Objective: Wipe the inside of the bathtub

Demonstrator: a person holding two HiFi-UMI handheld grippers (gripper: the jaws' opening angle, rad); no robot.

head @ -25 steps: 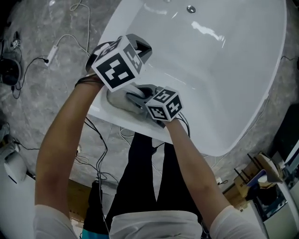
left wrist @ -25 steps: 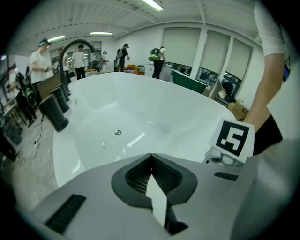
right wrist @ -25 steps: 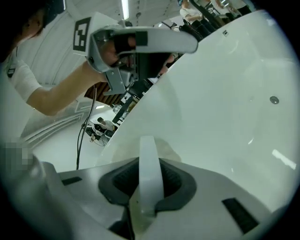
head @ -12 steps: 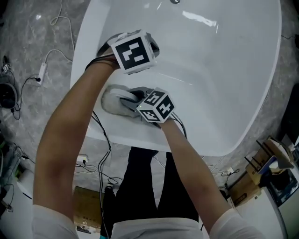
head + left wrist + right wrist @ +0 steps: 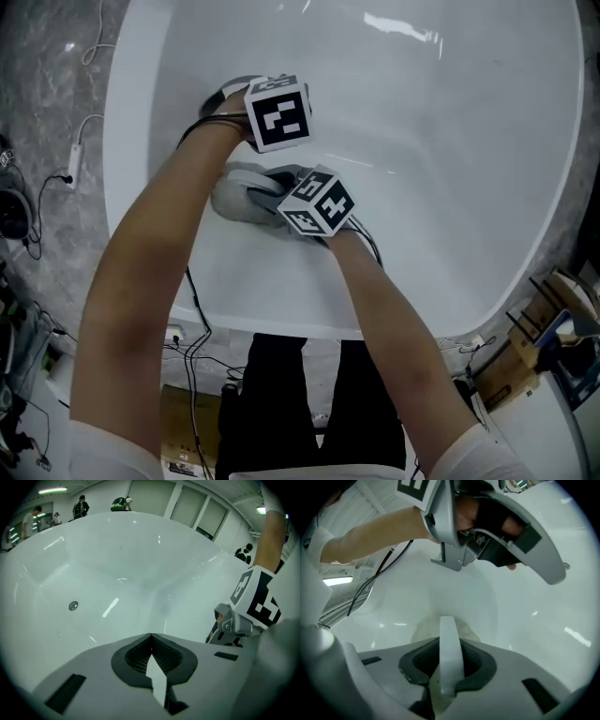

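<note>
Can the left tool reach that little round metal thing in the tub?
Probably yes: nothing lies between the left tool and the round fitting, only bare bathtub.

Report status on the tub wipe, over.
Right gripper shut on grey cloth, cloth against the bathtub inner wall near the rim. Left gripper shut, empty, close beside the right. Nothing seen in the way.

White oval bathtub [image 5: 450, 187] stood ahead of person on grey marbled floor [image 5: 52, 94]. Crumpled grey cloth [image 5: 228, 201] lay inside tub, against left wall, between jaws of right gripper [image 5: 265, 194]. Left gripper [image 5: 151, 638] hung just beyond right one, farther into tub. Round metal drain [image 5: 73, 605] sat beyond both. Thin white cable [image 5: 82, 141] lay on floor left of tub.
</note>
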